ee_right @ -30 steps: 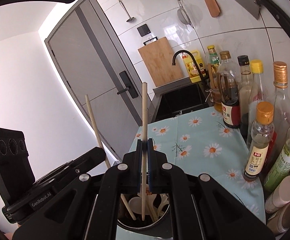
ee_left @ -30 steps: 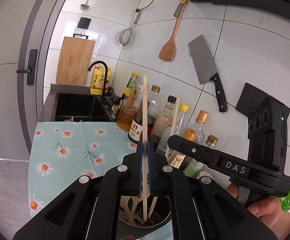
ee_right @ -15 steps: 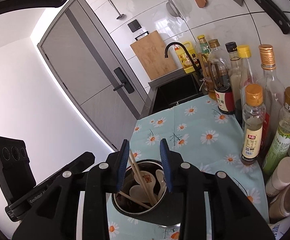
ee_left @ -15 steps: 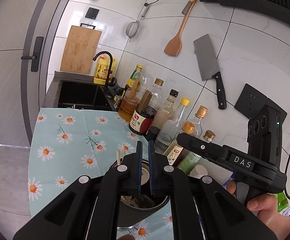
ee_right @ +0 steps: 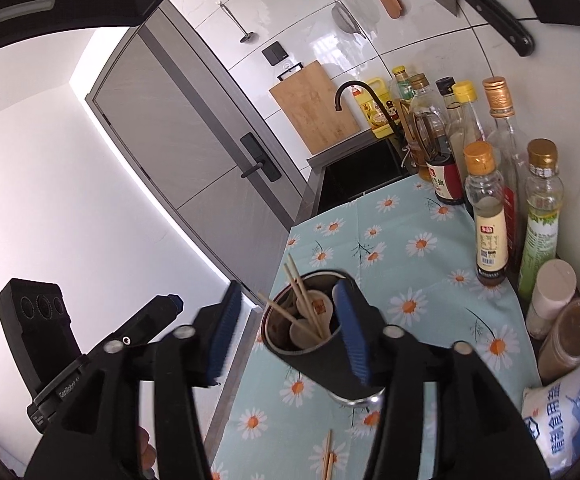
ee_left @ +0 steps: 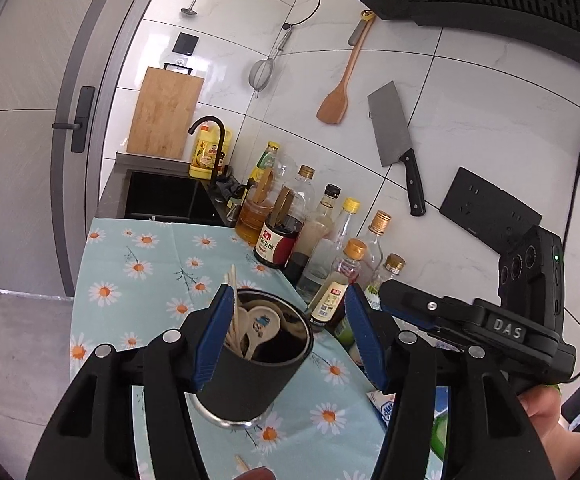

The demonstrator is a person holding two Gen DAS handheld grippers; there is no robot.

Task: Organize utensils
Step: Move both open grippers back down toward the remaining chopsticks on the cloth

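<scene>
A black utensil cup [ee_left: 250,376] stands on the daisy tablecloth [ee_left: 150,264]. It holds wooden chopsticks [ee_left: 233,296] and pale spoons [ee_left: 262,326]. My left gripper [ee_left: 286,338] is open and empty, its blue pads either side of the cup. In the right wrist view the same cup [ee_right: 322,364] holds chopsticks [ee_right: 300,294] and spoons. My right gripper [ee_right: 286,334] is open and empty above it. More chopsticks [ee_right: 327,456] lie on the cloth near the bottom edge; one tip [ee_left: 242,462] shows in the left view.
Several sauce bottles [ee_left: 282,224] line the tiled wall on the right. Jars [ee_right: 552,296] and a salt bag [ee_right: 566,408] sit at the near right. A black sink [ee_left: 162,200] with a faucet lies beyond the cloth. A cleaver [ee_left: 398,144] hangs on the wall.
Both grippers let go of their chopsticks, which dropped into the cup. Both have since opened wide and drawn back from the cup.
</scene>
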